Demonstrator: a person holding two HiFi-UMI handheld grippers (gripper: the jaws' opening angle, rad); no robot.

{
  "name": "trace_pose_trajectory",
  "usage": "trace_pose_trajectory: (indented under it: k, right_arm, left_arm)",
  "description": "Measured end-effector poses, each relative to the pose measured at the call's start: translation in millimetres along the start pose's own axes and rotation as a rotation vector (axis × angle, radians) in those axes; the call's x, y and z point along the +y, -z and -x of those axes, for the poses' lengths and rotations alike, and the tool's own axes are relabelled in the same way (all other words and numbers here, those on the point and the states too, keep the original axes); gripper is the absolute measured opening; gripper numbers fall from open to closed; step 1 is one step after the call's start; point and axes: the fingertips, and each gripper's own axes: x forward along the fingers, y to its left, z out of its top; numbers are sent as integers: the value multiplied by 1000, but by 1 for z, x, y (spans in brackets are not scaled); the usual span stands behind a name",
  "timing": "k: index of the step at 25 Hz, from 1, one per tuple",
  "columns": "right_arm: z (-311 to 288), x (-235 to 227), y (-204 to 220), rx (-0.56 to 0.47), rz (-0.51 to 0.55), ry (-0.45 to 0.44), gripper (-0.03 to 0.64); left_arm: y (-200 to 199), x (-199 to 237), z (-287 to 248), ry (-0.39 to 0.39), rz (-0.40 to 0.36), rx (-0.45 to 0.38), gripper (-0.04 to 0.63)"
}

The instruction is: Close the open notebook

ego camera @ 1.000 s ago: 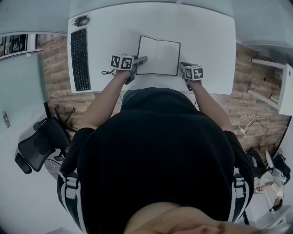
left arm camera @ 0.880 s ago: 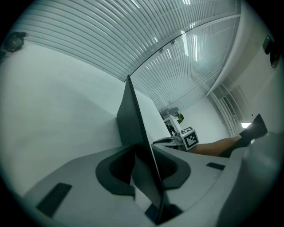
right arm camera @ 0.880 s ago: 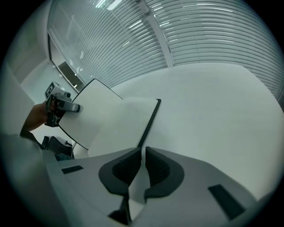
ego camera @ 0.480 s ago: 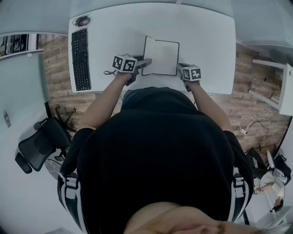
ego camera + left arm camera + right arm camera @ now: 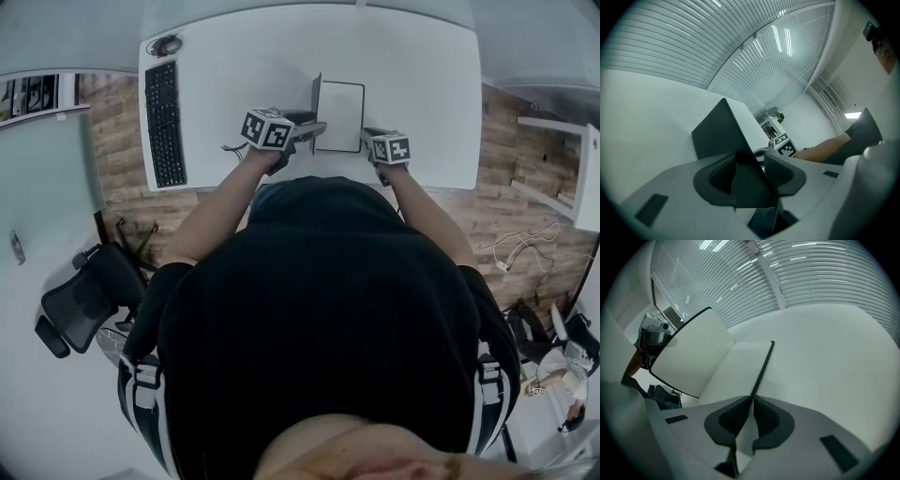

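The left claw (image 5: 750, 172), its jaws just opened wide, straddles the notebook's (image 5: 339, 111) raised cover (image 5: 719, 133) without pressing it. The cover stands near upright, spine running away, and must fall toward the right claw (image 5: 751, 416), which is clamped on the notebook's far edge.

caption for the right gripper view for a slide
Right claw pinches the notebook at its near edge, left half raised, on a white desk

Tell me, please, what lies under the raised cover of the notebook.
Under the raised cover of the notebook the right gripper view shows only a blank white page with nothing on it. The page's near corner is hidden behind the right gripper.
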Motion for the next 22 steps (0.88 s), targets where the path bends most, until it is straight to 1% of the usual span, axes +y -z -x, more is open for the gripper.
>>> trace_pose_trajectory:
  k: [3, 5, 8, 22]
  right_arm:
    - [5, 0, 1, -1, 1, -4, 58]
    - [5, -1, 2, 0, 2, -5, 58]
    - [3, -3, 2, 5, -4, 0, 46]
    - [3, -3, 1, 5, -9, -2, 46]
  left_arm:
    - [-8, -22, -6, 43, -22, -7, 203]
    - [-10, -27, -11, 59, -26, -4, 204]
    - [-8, -23, -15, 61, -20, 4, 202]
    - [2, -10, -11, 52, 8, 14, 195]
